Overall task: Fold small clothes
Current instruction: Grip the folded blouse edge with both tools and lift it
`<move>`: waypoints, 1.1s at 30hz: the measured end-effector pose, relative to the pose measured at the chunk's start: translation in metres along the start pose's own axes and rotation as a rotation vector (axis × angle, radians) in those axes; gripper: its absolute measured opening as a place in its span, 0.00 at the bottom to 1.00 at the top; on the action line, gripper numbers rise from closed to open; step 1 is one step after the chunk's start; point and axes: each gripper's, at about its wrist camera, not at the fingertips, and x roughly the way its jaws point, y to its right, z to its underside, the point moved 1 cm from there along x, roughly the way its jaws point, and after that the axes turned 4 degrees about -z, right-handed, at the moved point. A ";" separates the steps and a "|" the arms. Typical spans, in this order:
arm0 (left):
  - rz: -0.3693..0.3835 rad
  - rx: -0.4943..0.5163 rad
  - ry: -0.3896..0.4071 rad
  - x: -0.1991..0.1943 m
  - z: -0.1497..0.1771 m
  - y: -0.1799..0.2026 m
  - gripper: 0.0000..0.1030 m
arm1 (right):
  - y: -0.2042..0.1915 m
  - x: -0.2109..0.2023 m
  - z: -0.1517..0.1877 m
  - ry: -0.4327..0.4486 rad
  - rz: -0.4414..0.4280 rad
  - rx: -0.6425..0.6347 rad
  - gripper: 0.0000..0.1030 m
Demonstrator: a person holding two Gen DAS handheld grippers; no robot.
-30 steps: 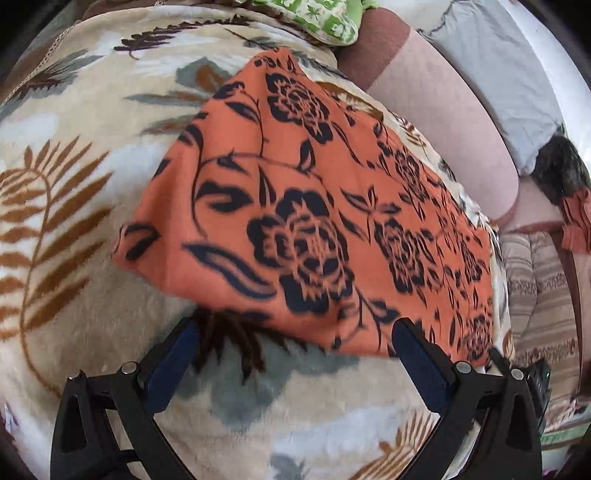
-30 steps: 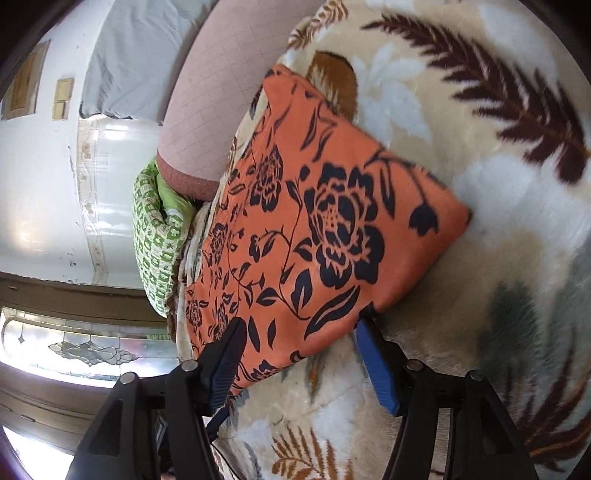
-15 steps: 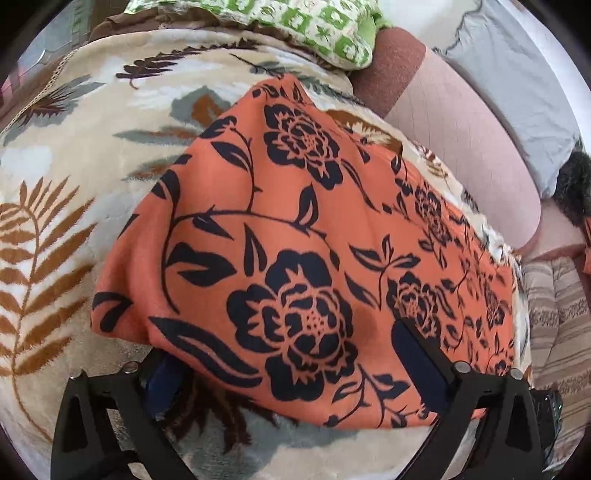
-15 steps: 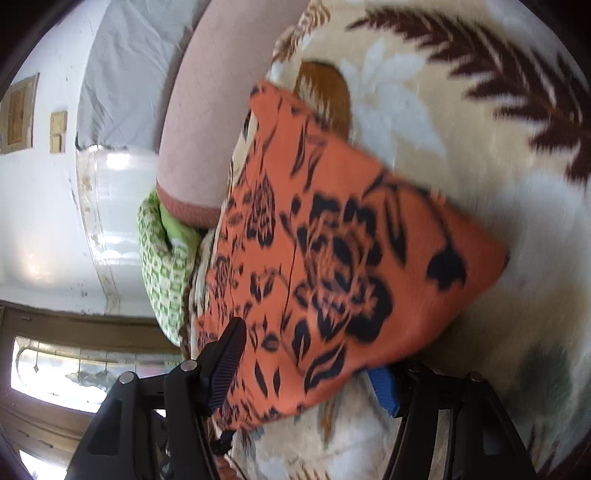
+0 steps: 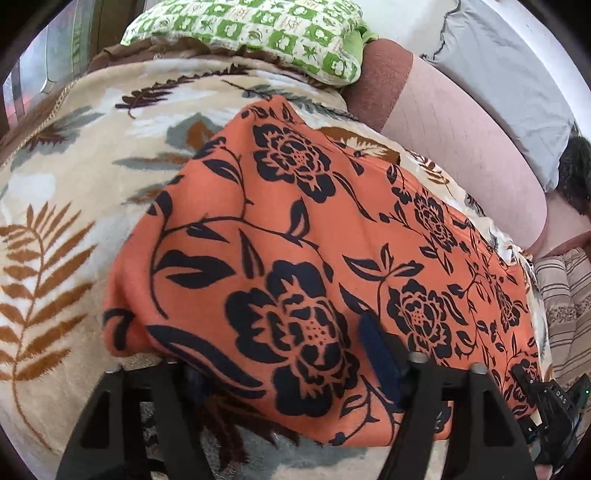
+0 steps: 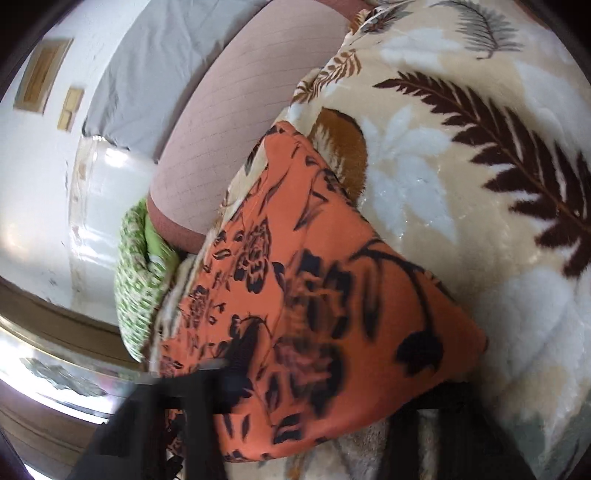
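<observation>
An orange cloth [image 5: 295, 236] with black flowers lies folded on a leaf-patterned blanket [image 5: 55, 229]. My left gripper [image 5: 284, 365] straddles the cloth's near edge, one blue pad on top [image 5: 376, 354], the other finger hidden under the fabric; its jaws have narrowed on the cloth. In the right wrist view the cloth [image 6: 332, 280] is blurred and my right gripper [image 6: 314, 384] is at its near edge, one finger [image 6: 236, 354] on top, the other under the fabric.
A green patterned pillow [image 5: 258, 33] lies at the back. A pink bolster [image 5: 461, 147] and grey pillow [image 5: 509, 74] line the right. Striped fabric [image 5: 565, 295] sits at far right. The other gripper [image 5: 554, 402] shows at lower right.
Both grippers moved forward onto the cloth's near edge, one finger sliding under it, and their jaws have closed in on the fabric. The right view is now blurred.
</observation>
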 end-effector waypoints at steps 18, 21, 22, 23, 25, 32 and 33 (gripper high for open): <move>0.119 -0.033 0.063 -0.041 0.010 -0.016 0.17 | -0.053 -0.031 0.020 0.143 0.071 -0.295 0.19; 0.114 -0.036 0.056 -0.052 0.025 -0.022 0.17 | -0.055 -0.047 0.028 0.145 0.080 -0.337 0.19; 0.111 -0.035 0.054 -0.057 0.030 -0.026 0.17 | -0.054 -0.052 0.031 0.140 0.080 -0.337 0.19; 0.112 -0.037 0.050 -0.061 0.036 -0.029 0.17 | -0.051 -0.058 0.035 0.130 0.080 -0.333 0.19; 0.112 -0.039 0.047 -0.068 0.045 -0.033 0.17 | -0.046 -0.069 0.044 0.110 0.086 -0.324 0.19; 0.065 0.002 0.048 -0.092 0.082 -0.037 0.17 | -0.034 -0.093 0.068 0.098 0.124 -0.340 0.19; 0.063 0.003 0.041 -0.093 0.087 -0.039 0.17 | -0.030 -0.095 0.070 0.094 0.130 -0.327 0.19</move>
